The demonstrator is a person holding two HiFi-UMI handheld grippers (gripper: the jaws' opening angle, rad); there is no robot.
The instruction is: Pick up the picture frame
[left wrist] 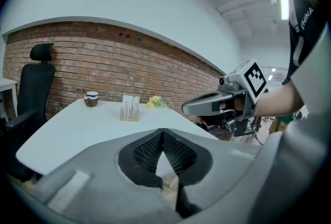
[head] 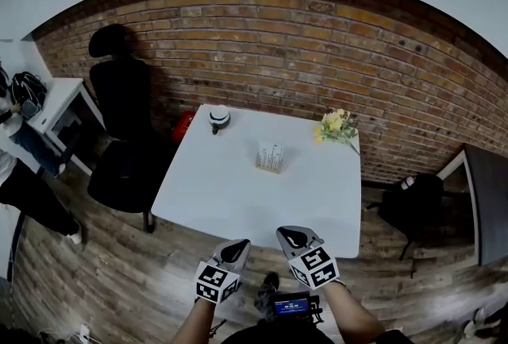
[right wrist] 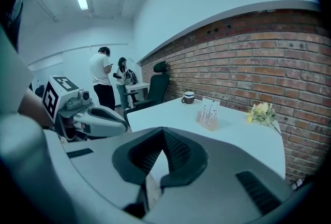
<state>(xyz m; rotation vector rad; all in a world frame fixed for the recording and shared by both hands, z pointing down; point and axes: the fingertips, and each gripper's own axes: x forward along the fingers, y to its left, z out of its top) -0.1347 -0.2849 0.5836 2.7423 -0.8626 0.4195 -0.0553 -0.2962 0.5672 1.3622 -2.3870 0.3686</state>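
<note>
The small picture frame point(head: 270, 157) stands upright near the middle of the white table point(head: 238, 199); it shows a pale print on a wooden base. It also appears in the left gripper view point(left wrist: 130, 108) and the right gripper view point(right wrist: 208, 114). My left gripper point(head: 238, 246) and right gripper point(head: 290, 234) hover side by side at the table's near edge, well short of the frame. Both are shut with nothing between the jaws. Each gripper sees the other: the right gripper point(left wrist: 194, 107), the left gripper point(right wrist: 121, 122).
A cup point(head: 219, 118) sits at the table's far left corner and yellow flowers point(head: 336, 125) at the far right. A black office chair point(head: 123, 136) stands left of the table. A brick wall point(head: 317, 56) runs behind. Two people point(right wrist: 106, 80) stand by a desk far left.
</note>
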